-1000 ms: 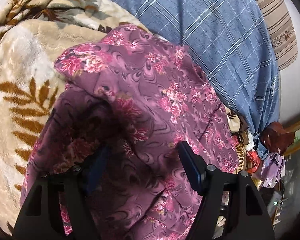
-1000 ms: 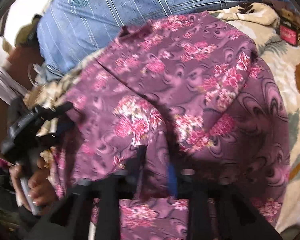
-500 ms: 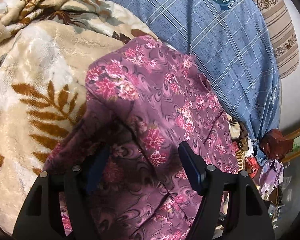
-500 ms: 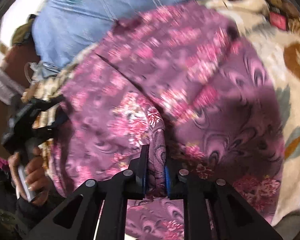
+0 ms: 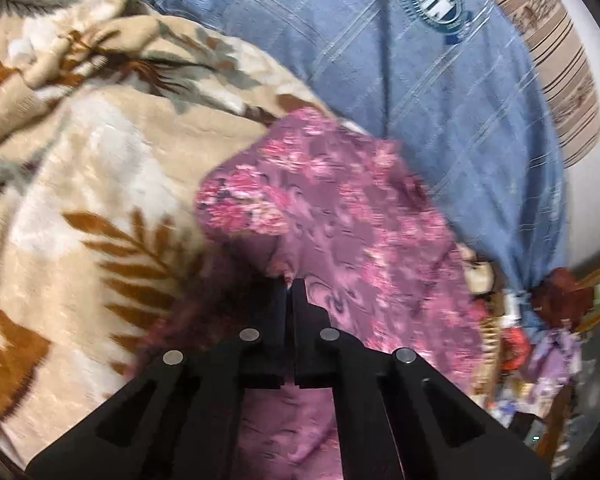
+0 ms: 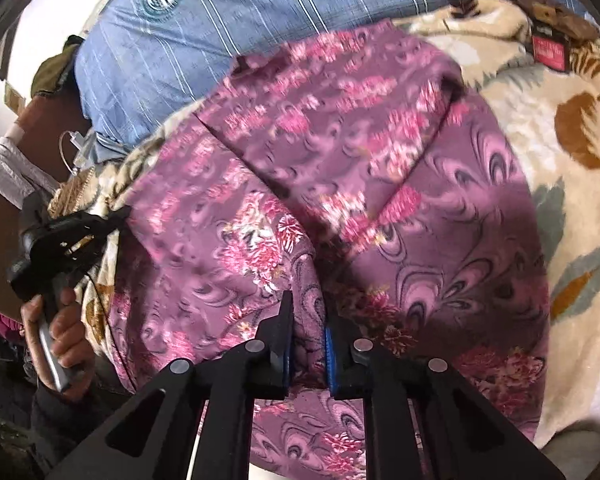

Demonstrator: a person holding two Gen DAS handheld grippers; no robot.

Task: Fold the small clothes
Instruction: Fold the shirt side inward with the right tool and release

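Note:
A purple garment with pink flowers (image 6: 340, 152) lies on a cream blanket with brown leaves (image 5: 80, 200); part of it is folded over on itself. It also shows in the left wrist view (image 5: 340, 208). My left gripper (image 5: 289, 286) is shut on an edge of the garment. My right gripper (image 6: 308, 312) is shut on a pinched ridge of the garment near its lower middle. The left gripper, held by a hand, also shows at the left of the right wrist view (image 6: 116, 216).
A blue checked pillow with a round emblem (image 5: 440, 80) lies beyond the garment, also in the right wrist view (image 6: 220, 20). A striped cloth (image 5: 560, 72) is behind it. Cluttered small items (image 5: 540, 340) sit off the bed's edge.
My left gripper has closed on the garment's edge; it was open half a second ago. The garment has shifted across the blanket. My right gripper stays shut on the fabric.

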